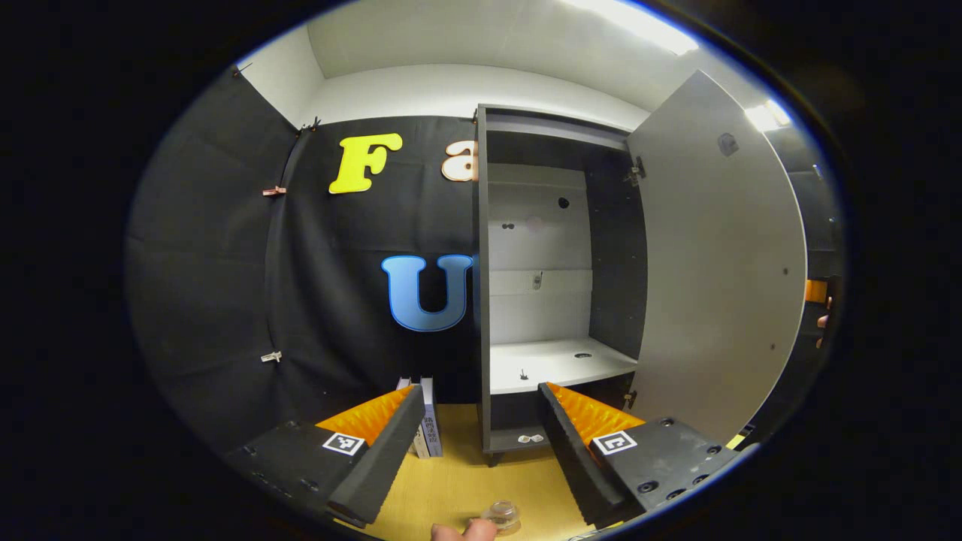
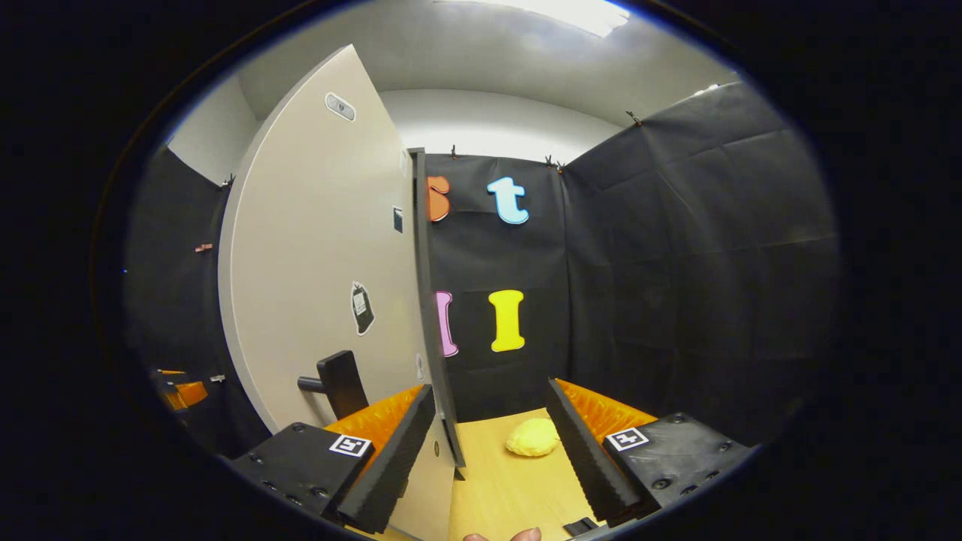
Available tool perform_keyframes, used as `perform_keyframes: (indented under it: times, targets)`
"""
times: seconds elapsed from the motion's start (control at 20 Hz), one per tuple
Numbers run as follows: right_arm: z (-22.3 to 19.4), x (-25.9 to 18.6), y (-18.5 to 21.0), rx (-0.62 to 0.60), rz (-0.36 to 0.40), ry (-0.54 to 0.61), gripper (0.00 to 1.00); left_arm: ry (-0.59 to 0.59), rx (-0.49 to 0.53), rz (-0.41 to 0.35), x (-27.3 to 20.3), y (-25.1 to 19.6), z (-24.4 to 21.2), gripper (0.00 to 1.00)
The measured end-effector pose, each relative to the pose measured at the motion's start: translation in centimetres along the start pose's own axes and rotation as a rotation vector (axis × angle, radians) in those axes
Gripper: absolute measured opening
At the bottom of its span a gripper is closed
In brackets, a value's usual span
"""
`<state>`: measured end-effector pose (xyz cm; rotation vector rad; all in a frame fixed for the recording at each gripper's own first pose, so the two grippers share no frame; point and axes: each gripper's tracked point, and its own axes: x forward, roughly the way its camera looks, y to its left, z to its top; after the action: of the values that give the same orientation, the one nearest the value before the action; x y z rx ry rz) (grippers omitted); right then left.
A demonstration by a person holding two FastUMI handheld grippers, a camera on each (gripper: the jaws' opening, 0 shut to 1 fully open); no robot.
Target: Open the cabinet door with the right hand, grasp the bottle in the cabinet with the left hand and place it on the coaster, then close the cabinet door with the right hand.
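In the left gripper view, two thin upright books with pale spines (image 1: 426,421) stand on the light wooden tabletop (image 1: 466,481) just left of the tall dark grey cabinet (image 1: 481,300). The left hand-held gripper (image 1: 481,443) is spread wide and holds nothing, its fingers framing the foot of the cabinet. At the bottom edge, in front of the cabinet, a small clear glass bottle (image 1: 502,515) sits low between the fingers with a fingertip (image 1: 466,530) touching it; whether a coaster lies under it I cannot tell. The cabinet's white inner shelf (image 1: 560,364) is bare, and its pale grey door (image 1: 714,255) swings open to the right. In the right gripper view, the right hand-held gripper (image 2: 492,443) is also wide, the door's edge (image 2: 432,315) standing between its fingers, untouched. The door's black handle (image 2: 338,383) lies left of that edge; a yellow crumpled lump (image 2: 532,438) rests on the tabletop to its right.
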<state>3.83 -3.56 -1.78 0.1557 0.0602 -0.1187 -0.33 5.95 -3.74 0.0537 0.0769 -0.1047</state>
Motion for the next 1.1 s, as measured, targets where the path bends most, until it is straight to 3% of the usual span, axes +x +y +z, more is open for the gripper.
perform_keyframes:
  times: [0.4, 0.75, 1.0, 1.1]
  targets:
    - [-1.1, 0.6, 7.5, 0.018, 0.086, 0.006, 0.97, -0.009, 0.011, 0.003, -1.3, 1.8, 0.0, 0.96]
    - [-2.9, 0.6, 14.5, 0.040, 0.246, 0.052, 0.98, -0.015, 0.014, 0.025, -1.7, 3.2, 0.2, 0.95]
    - [-3.1, 0.0, 16.1, 0.042, 0.291, 0.058, 0.98, -0.026, 0.020, 0.052, -2.0, 4.3, 0.6, 0.96]
    - [-3.2, -0.2, 16.0, 0.029, 0.291, 0.056, 0.98, -0.024, 0.021, 0.058, -2.1, 4.4, 0.6, 0.92]
